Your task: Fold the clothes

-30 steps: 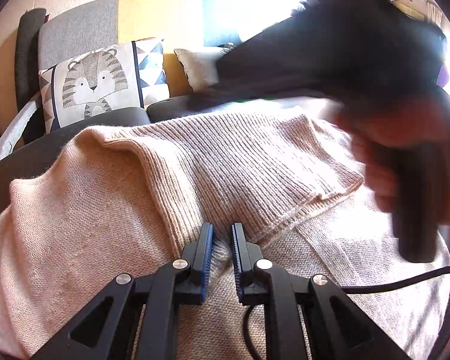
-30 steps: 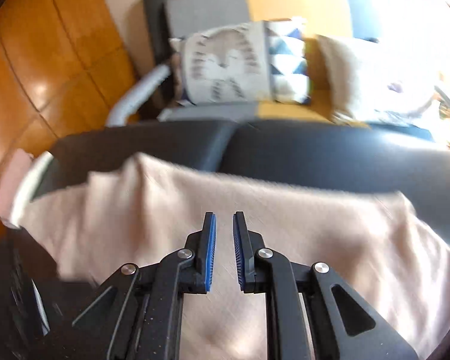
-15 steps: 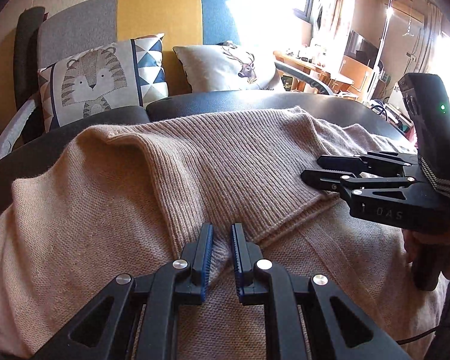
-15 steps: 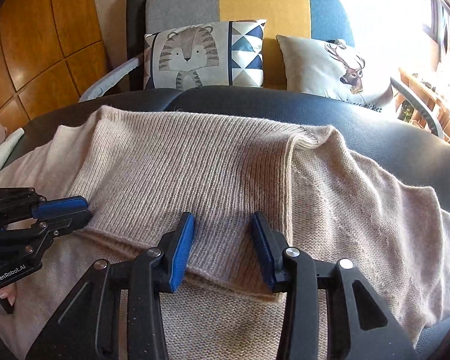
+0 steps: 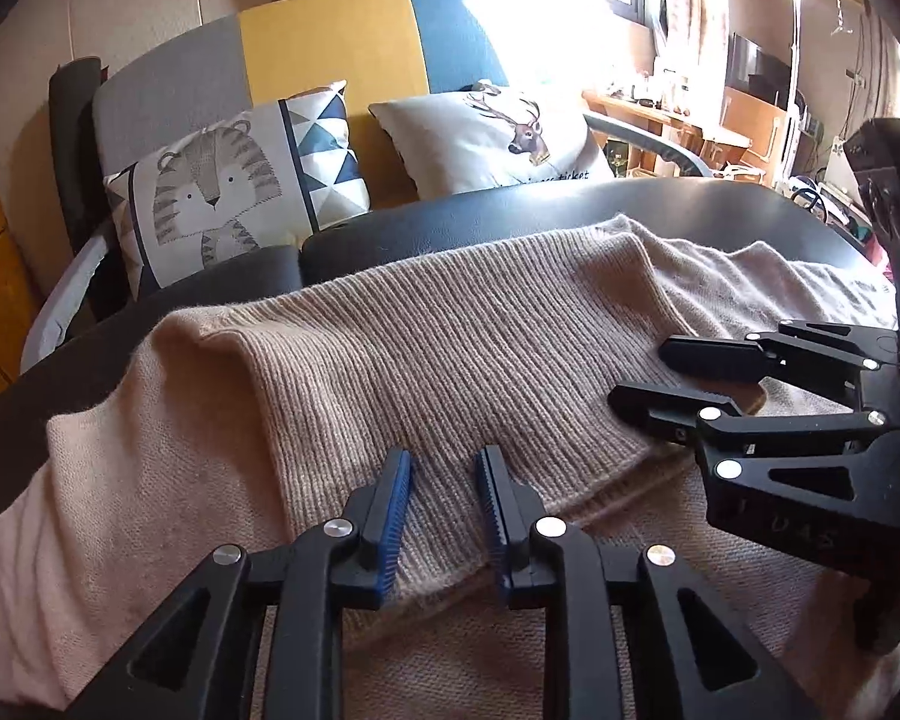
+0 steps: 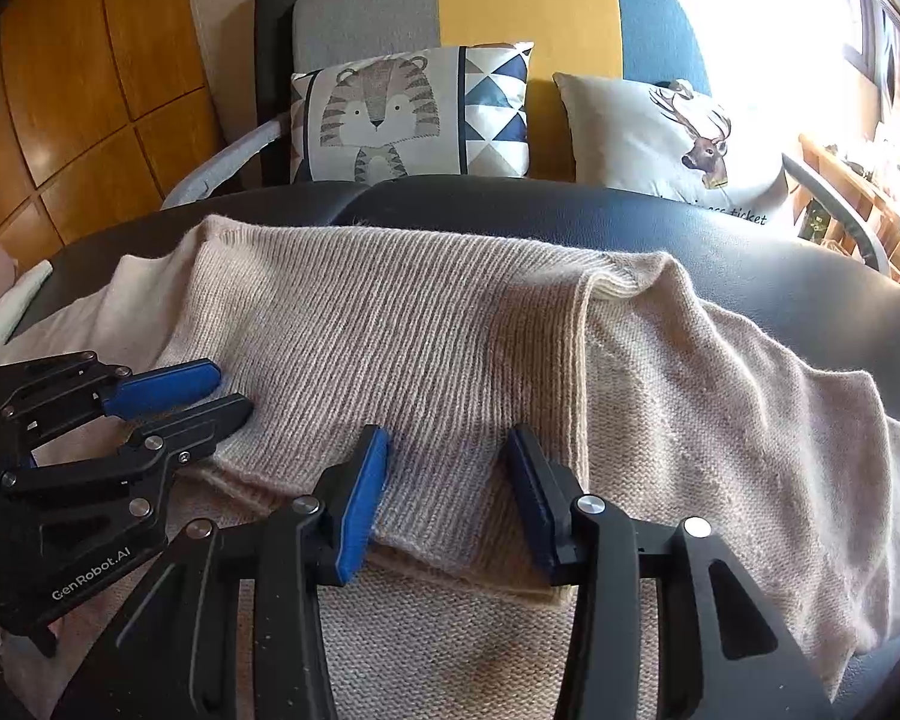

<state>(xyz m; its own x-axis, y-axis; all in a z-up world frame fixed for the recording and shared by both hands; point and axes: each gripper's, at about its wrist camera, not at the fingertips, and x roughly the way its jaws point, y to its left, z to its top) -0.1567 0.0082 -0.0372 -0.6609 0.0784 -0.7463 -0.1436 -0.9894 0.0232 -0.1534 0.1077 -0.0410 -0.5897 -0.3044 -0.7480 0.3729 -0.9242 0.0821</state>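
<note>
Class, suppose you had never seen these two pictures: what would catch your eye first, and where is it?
A beige knitted sweater spreads across the dark padded surface, its ribbed part folded over. Both grippers sit open at its near edge, left gripper and right gripper. Behind, a tiger cushion leans on the sofa.

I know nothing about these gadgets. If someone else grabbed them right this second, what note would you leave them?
Left hand-held gripper: open, its fingers either side of the folded hem of the beige sweater, gripping nothing.
Right hand-held gripper: open wider, also over that hem edge.
The sweater lies spread on the dark padded surface, its ribbed lower part already folded up over the body.
Left to do: the sides still lie spread out beyond the fold; fold them in, then probably once more.
</note>
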